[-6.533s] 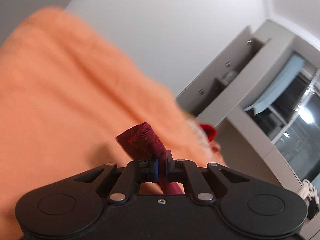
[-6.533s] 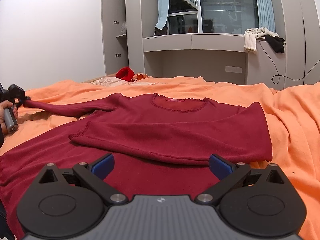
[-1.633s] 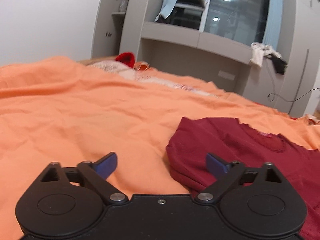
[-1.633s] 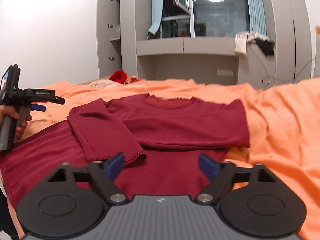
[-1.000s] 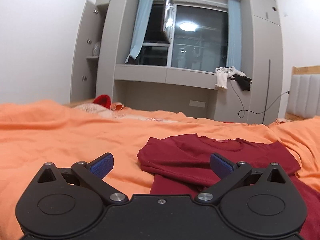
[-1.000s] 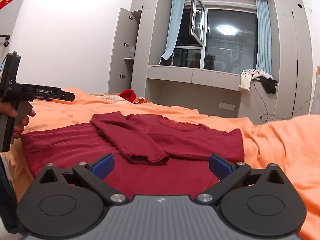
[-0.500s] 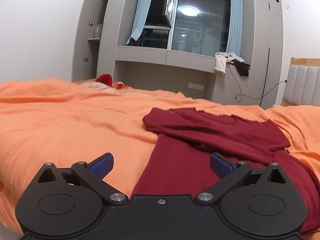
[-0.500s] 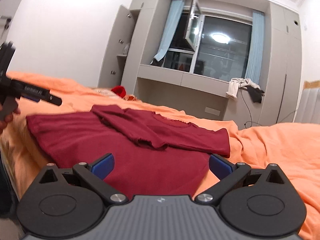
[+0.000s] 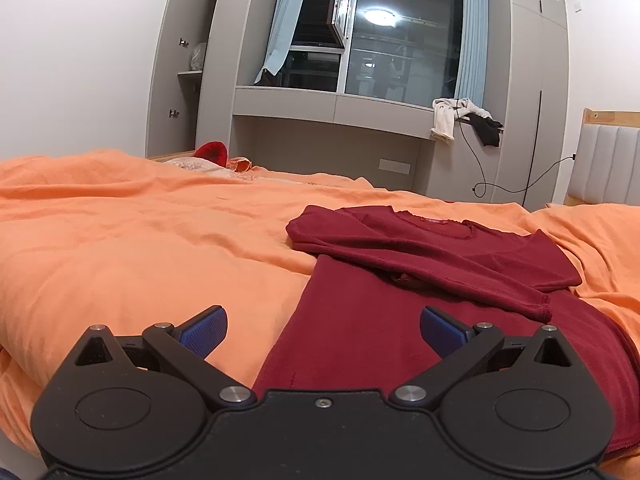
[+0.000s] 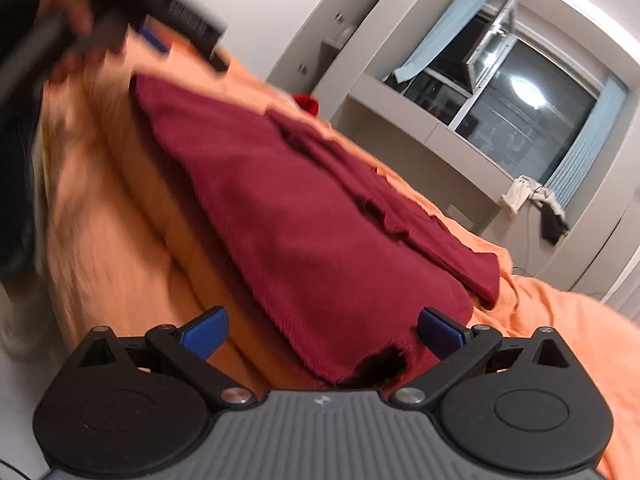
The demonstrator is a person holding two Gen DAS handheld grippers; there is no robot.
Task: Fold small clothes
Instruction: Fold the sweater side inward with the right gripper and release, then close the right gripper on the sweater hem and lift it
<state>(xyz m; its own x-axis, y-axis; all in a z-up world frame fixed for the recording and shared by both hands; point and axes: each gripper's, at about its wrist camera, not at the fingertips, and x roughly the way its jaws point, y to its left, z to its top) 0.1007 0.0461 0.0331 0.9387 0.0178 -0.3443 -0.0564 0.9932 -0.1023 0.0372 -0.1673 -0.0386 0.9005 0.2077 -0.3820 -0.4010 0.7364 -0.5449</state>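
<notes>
The dark red knit top [image 9: 404, 292] lies flat on the soft orange blanket [image 9: 120, 248], sleeves folded over its chest; the left gripper [image 9: 323, 330] and right gripper [image 10: 322, 332] gape wide at its bottom edge, holding nothing.

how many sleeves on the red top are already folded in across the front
2. One sleeve runs from the top's left shoulder across the chest, its cuff near the right edge. The other sleeve lies under it, its end hidden.
</notes>
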